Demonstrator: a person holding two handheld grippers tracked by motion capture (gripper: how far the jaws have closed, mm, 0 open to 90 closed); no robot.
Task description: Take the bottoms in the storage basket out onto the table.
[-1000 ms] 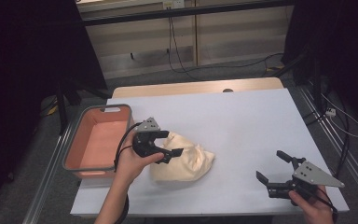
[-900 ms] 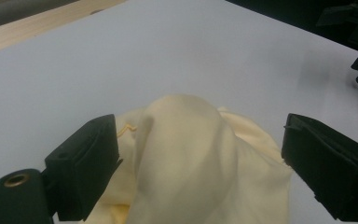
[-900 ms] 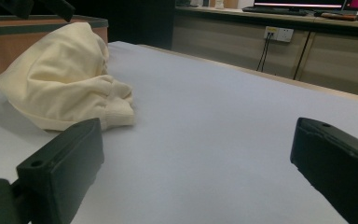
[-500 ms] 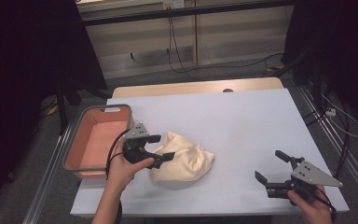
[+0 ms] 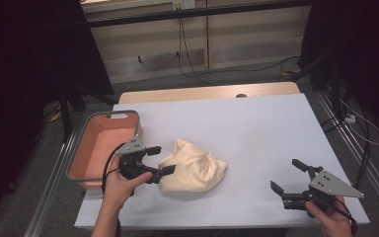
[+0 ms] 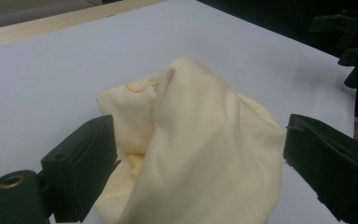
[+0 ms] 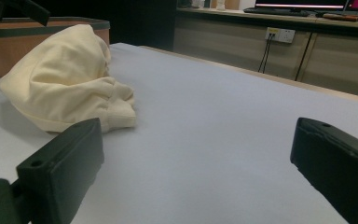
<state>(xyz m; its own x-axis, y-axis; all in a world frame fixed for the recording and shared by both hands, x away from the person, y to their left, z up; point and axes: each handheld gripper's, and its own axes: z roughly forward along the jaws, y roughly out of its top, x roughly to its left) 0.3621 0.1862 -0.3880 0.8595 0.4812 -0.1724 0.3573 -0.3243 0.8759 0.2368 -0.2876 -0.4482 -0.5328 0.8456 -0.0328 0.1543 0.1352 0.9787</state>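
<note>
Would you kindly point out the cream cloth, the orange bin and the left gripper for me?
cream cloth [image 5: 193, 170]: high view, middle of the crumpled heap.
orange bin [image 5: 114, 115]: high view, far grey rim.
left gripper [image 5: 161, 159]: high view, midway between its open fingertips, at the cloth's left edge.

Light falls evenly from above on the pale table [image 5: 256, 123]; the surroundings from nine to three o'clock sink into darkness. The cloth [image 5: 192, 170] casts a soft shadow (faint, toward six). Near jaws look blurred in both gripper views.
</note>
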